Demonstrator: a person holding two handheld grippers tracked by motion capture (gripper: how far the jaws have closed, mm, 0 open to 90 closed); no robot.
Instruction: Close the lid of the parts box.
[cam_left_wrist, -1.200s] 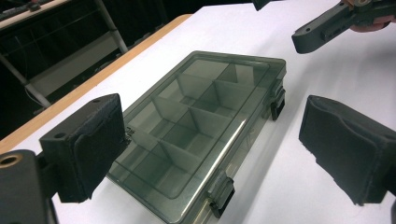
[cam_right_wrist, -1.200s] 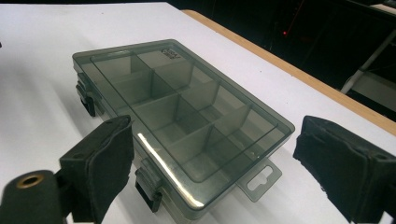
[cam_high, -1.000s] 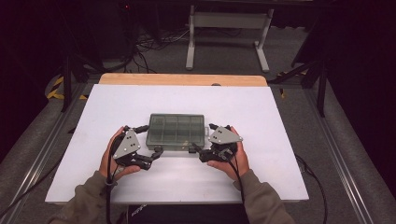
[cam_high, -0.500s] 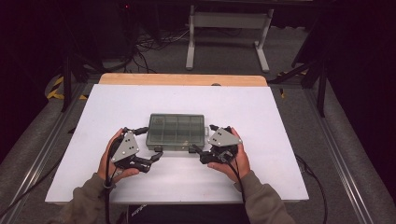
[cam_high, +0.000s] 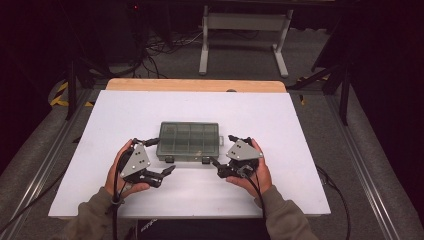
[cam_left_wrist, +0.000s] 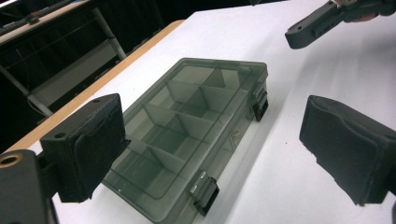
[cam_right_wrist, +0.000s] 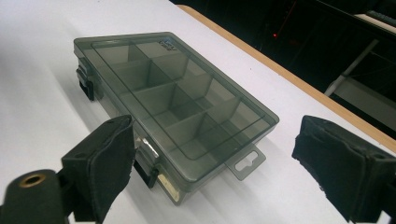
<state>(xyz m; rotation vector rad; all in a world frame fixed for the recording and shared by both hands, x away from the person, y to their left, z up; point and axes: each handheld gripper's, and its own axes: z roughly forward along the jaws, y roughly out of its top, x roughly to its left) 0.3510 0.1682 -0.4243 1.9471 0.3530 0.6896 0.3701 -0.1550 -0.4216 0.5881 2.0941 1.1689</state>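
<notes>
Left claw (cam_high: 169, 170) backed off compartment box (cam_high: 189, 140), right claw (cam_high: 214, 163) near front latch, both gaping, box between on desk (cam_high: 300, 130)

A white table top (cam_high: 300, 125) with a wooden far edge (cam_high: 195, 85); beyond it, a metal stand (cam_high: 245, 22).

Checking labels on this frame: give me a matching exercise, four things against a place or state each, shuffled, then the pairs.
Things:
1. organizer box
2. left gripper
3. right gripper
4. latches

Places or states:
A. open, by the box's near right corner
B. shut, lid down, compartments look empty
C. black, on the box's front wall
D. open, off the box's near left corner

Pairs: 1-B, 2-D, 3-A, 4-C
</notes>
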